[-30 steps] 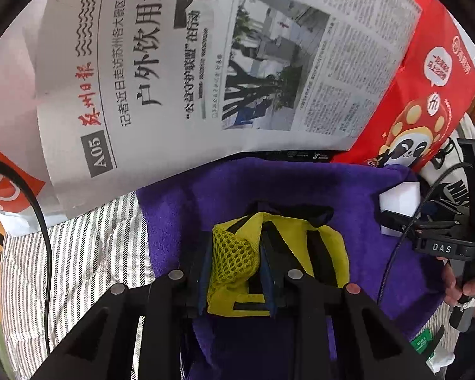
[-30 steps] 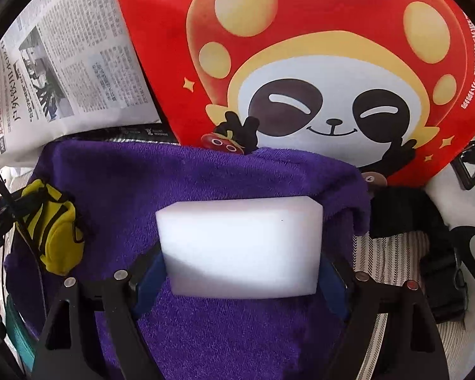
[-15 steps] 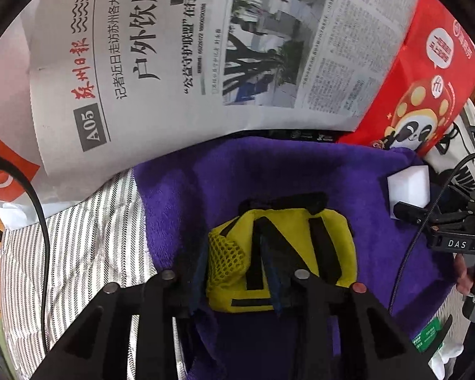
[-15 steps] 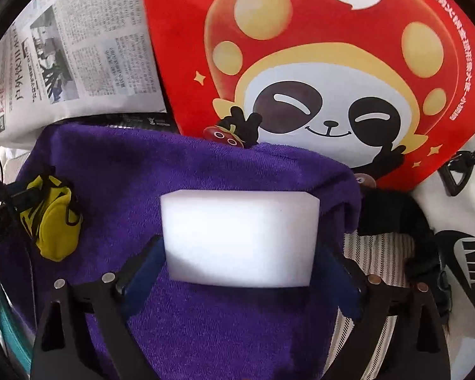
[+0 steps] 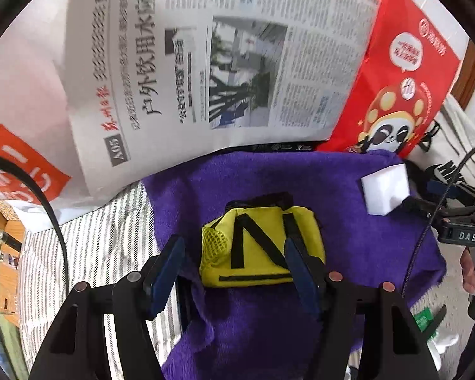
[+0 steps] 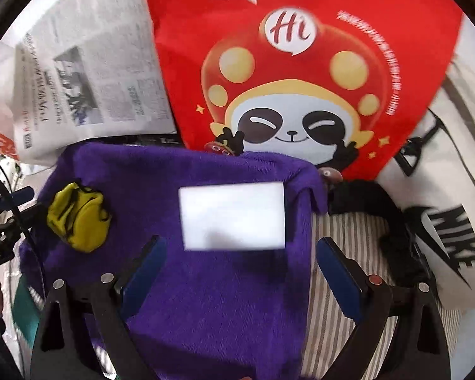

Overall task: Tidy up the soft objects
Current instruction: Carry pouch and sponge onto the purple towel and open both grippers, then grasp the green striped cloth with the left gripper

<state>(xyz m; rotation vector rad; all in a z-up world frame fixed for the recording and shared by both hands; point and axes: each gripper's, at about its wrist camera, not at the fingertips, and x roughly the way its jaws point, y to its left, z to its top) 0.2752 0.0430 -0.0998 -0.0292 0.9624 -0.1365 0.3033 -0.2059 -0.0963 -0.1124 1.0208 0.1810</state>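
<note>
Purple towel [image 5: 269, 177] w/ yellow pouch [image 5: 262, 250], white sponge [image 6: 232, 217]

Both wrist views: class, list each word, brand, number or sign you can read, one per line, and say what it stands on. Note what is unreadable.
"A05": newspaper page tag.
"户外饮用水": newspaper headline; the rest is blurred.
"Hi": speech bubble on the red panda bag.
"NIKE": white bag.
"DAS": right gripper body, seen from the left wrist.
Newspaper columns and the red bag's small Chinese print: too blurred to read.
</note>
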